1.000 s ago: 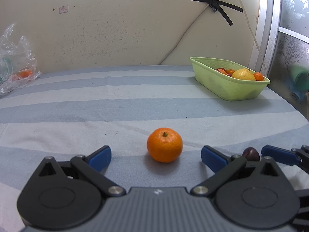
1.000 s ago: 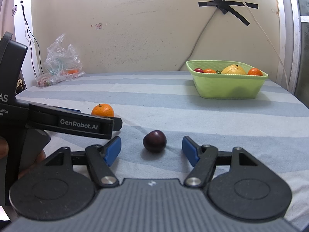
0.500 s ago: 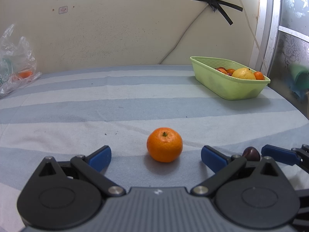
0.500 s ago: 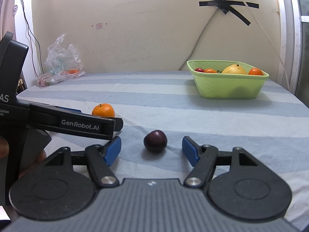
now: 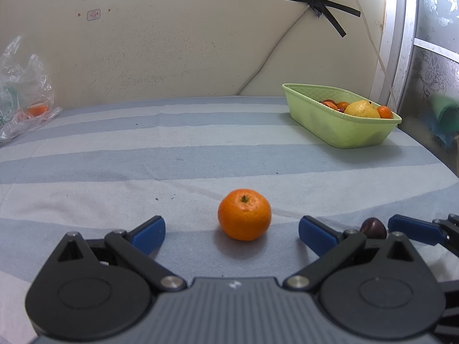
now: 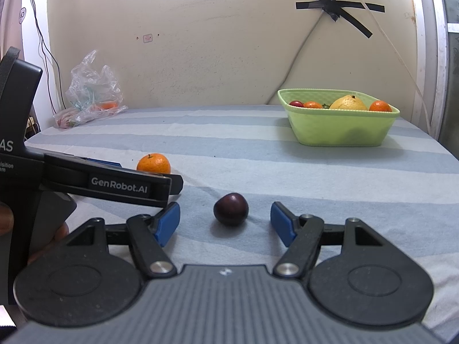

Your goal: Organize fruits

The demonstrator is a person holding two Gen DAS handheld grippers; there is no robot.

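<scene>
Both tongs were spread: left tongs [image 5: 231,230] framed the mandarin [image 5: 244,214], right tongs [image 6: 225,220] the plum [image 6: 231,209], apparently bound for the basket [image 6: 338,132].

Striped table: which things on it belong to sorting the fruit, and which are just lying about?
Belonging to the job:
mandarin
dark plum
green basket, already holding fruit
left tool and right tool, both open

Just lying about:
plastic bag
taped cable on the wall
</scene>
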